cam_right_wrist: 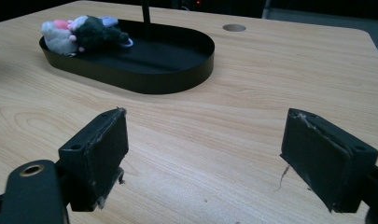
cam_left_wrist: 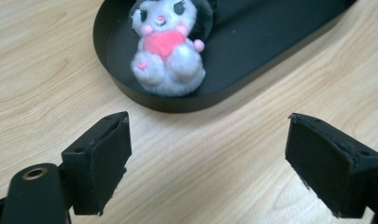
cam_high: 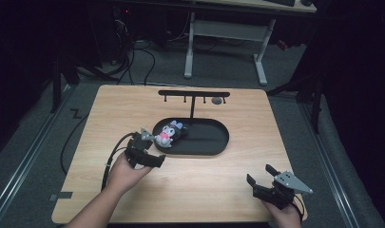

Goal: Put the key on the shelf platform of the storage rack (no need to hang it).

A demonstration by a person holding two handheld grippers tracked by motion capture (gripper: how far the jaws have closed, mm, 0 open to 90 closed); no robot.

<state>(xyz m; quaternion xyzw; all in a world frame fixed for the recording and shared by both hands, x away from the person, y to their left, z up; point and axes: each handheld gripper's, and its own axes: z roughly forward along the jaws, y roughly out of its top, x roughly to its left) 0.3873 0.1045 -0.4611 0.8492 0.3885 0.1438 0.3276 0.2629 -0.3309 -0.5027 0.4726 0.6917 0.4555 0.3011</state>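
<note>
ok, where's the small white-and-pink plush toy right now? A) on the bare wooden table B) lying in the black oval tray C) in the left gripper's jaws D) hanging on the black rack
B: the plush toy lies inside the black oval tray, at its end nearest the open left gripper, untouched.

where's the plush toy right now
The plush toy lies in the left end of the black oval tray at the table's middle, just ahead of the open left claw.

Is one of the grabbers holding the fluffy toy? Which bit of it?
No, nothing is held. The left hand-held gripper is open just short of the plush toy, which lies in the black tray. The right hand-held gripper is open too.
</note>
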